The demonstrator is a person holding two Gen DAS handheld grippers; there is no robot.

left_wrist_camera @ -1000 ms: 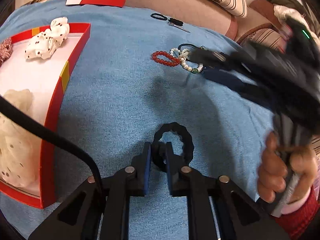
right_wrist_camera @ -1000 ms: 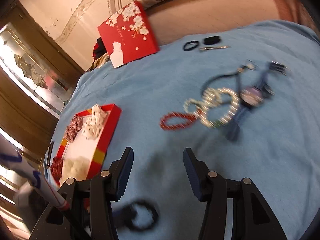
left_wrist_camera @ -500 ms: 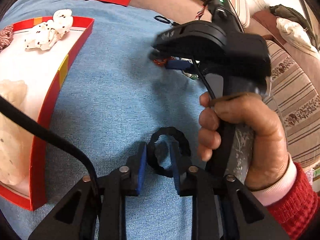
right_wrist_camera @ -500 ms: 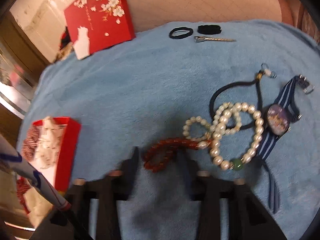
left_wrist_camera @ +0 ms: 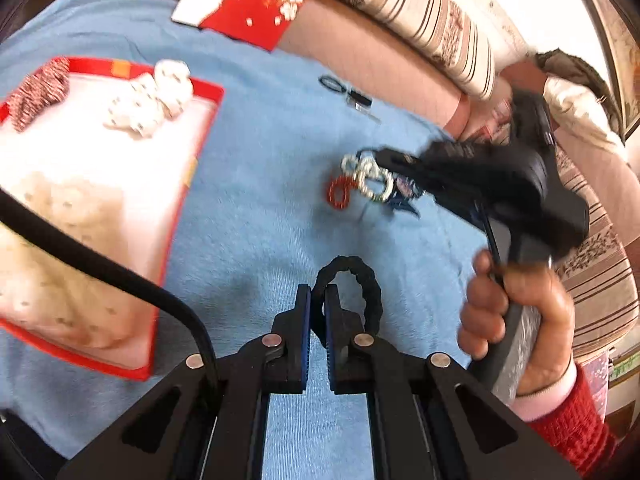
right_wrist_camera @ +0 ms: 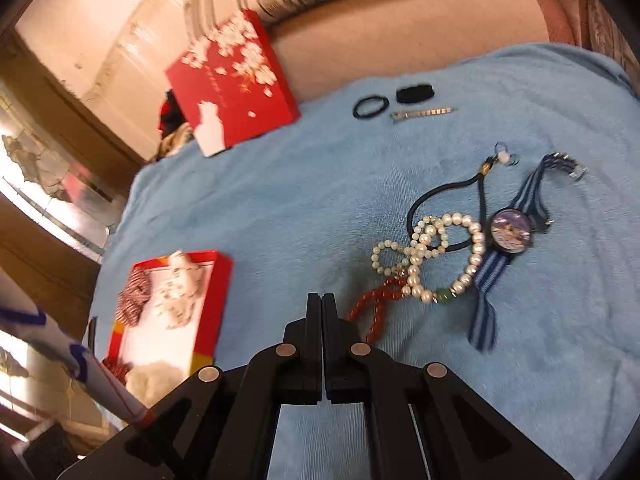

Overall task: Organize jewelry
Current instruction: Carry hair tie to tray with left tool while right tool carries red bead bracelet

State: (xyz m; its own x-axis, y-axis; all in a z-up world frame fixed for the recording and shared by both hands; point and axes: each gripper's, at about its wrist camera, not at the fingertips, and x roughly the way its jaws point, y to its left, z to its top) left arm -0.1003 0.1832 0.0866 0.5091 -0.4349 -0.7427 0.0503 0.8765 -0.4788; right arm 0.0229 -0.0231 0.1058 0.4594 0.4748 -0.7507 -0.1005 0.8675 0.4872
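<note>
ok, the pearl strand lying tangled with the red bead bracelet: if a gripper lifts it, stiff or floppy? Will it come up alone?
Probably floppy: the pearl strand lies in loose overlapping loops, so it should sag from any pinch point. Likely not alone: it crosses the red bead bracelet and the dark cord, which may drag along. Its round, glossy beads could slip between flat pads.

The blue cloth (right_wrist_camera: 280, 208) covering the surface is a matt, finely napped fabric, and the black hair tie (left_wrist_camera: 360, 280) is of ridged, matt textile. The pearl bracelet (right_wrist_camera: 448, 256) and red bead bracelet (right_wrist_camera: 376, 304) show smooth, glossy beads, the hair clip (right_wrist_camera: 424, 113) a metallic sheen, and the watch (right_wrist_camera: 512, 232) a glossy face on a woven striped strap. The red box (right_wrist_camera: 216, 304) and its red lid (right_wrist_camera: 232, 84) appear as smooth card, the grippers' bodies as matt black plastic with bright metal pins.
</note>
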